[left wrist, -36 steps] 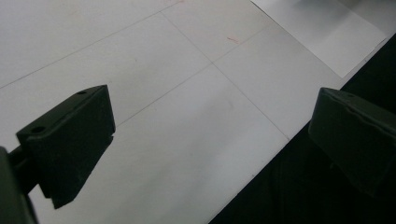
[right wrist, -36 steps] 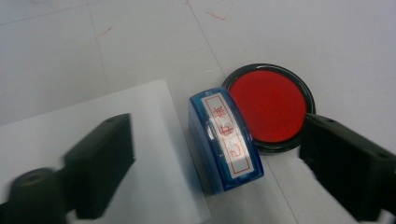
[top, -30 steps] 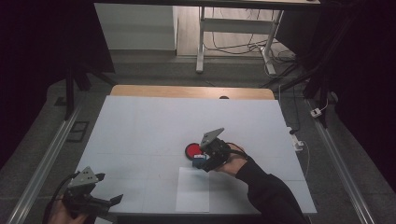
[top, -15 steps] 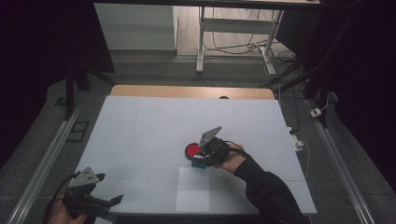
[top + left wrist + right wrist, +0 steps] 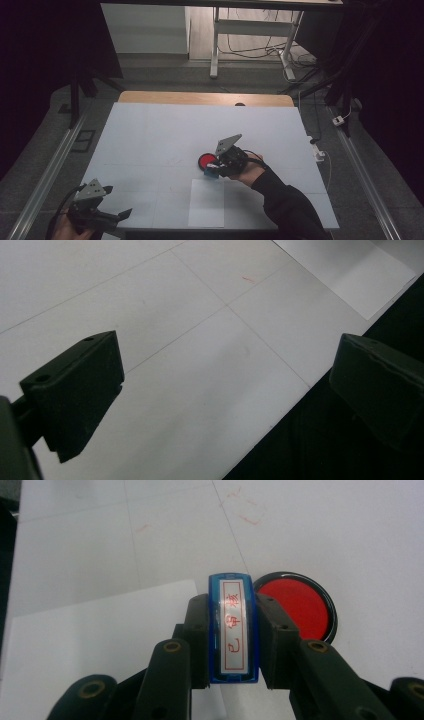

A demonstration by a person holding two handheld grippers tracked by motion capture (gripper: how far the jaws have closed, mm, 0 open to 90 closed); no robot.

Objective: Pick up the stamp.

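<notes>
stamp: blue stamp [image 5: 233,627] pinched between my right gripper's [image 5: 233,640] jaws, label side up toward the gripper camera, long axis running away from me. In the high view it sits at the gripper tip [image 5: 212,171].
grip: jaws have just been closing and now press on both long sides of the stamp. Looks centred, no visible tilt.
ink pad: red pad [image 5: 295,606] just ahead and to the right of the stamp, lid off. Touching or just apart, can't tell.
paper: white sheet [image 5: 95,640] to the left of and under my jaws, near table edge.
step, my read: lift the stamp, ink it on the pad, then print on the paper.
how to do it well: lift straight up first so the pad isn't dragged. Keep the stamp face level, press down square, no rocking. Keep the pinch firm, as the plastic sides may slip.
risk: which face is the printing one I can't tell; check before inking.
left gripper: [image 5: 95,212] jaws spread wide, nothing between them, hanging over the near table [image 5: 150,300] edge, well apart from the stamp.
</notes>
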